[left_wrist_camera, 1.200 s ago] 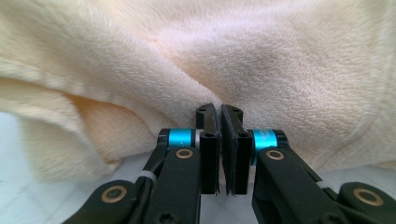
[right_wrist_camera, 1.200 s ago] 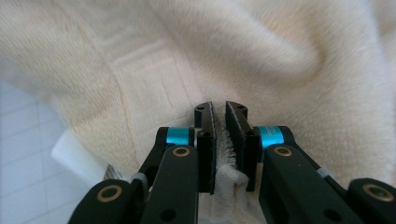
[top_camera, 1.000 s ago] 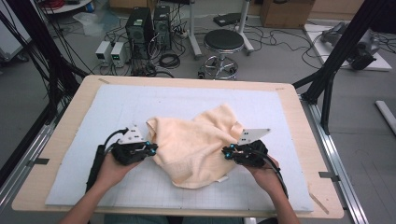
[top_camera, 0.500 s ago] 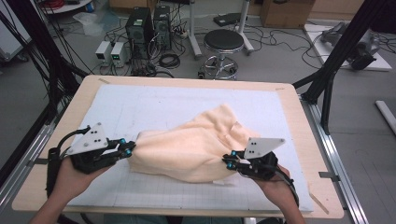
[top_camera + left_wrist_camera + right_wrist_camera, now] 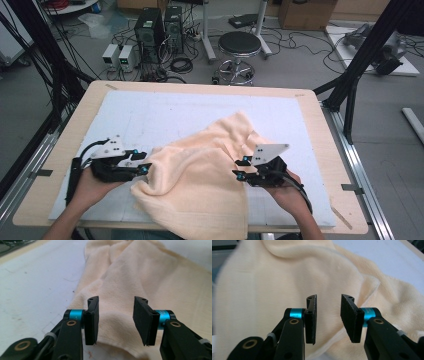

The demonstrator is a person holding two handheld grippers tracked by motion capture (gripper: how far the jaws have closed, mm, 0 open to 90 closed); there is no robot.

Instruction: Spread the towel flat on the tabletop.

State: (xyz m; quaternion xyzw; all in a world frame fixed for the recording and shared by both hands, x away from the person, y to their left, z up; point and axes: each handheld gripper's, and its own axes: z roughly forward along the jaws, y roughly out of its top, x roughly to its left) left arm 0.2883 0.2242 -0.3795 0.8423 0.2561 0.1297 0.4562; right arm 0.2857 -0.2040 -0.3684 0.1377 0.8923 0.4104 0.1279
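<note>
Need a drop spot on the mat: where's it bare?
Bare: the far strip of the mat beyond the towel, plus the far left and far right corners. Crowded: the near middle, where the towel spreads between the left tongs and right tongs.

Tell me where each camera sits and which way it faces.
High view: above the near table edge, looking forward and down at the towel; both forearms, left gripper, right gripper.
Left gripper view: on that gripper, jaws apart, facing the towel.
Right gripper view: likewise, over the towel.
Shared: towel, white mat.
</note>
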